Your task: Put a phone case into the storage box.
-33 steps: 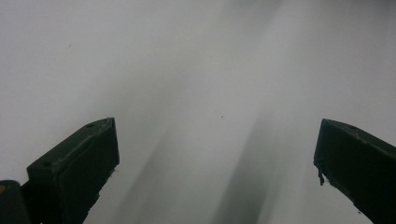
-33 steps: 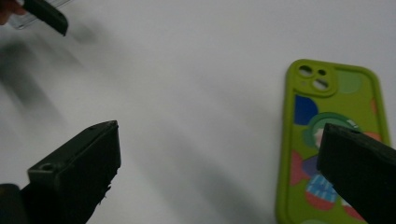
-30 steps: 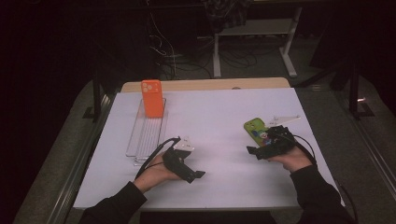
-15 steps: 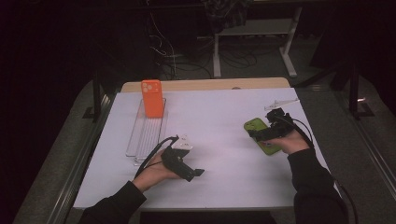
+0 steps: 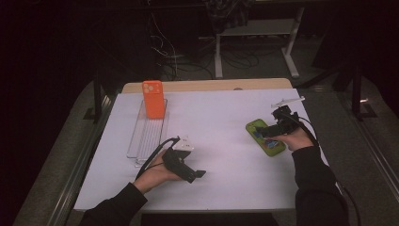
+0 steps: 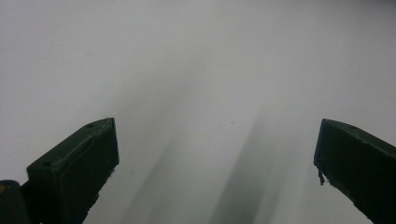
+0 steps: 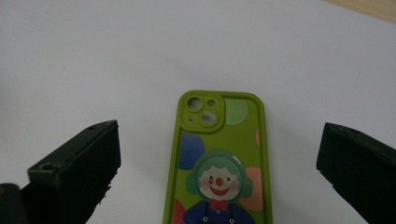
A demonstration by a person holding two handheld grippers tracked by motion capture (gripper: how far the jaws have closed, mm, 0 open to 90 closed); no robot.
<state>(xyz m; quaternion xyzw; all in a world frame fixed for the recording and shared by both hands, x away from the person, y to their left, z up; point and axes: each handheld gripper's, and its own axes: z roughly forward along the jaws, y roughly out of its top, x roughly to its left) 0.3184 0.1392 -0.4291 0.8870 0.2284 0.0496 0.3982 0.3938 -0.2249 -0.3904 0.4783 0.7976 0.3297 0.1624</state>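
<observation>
One clear tray [image 5: 141,141] at the table's left holds an orange phone [image 5: 153,98] standing at its far end. Right gripper [image 5: 272,130], jaws spread wide, hovers over the green clown phone case [image 7: 219,163] lying flat at right. Left gripper [image 5: 186,165] rests near, jaws apart.

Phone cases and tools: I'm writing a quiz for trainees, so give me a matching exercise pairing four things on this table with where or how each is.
Things:
1. orange phone case
2. green phone case
3. left tool
4. right tool

States:
A. lying flat on the white table, clown picture up
B. open over bare table
C. standing upright at the clear rack's far end
D. open, jaws either side of a case

Pairs: 1-C, 2-A, 3-B, 4-D
</observation>
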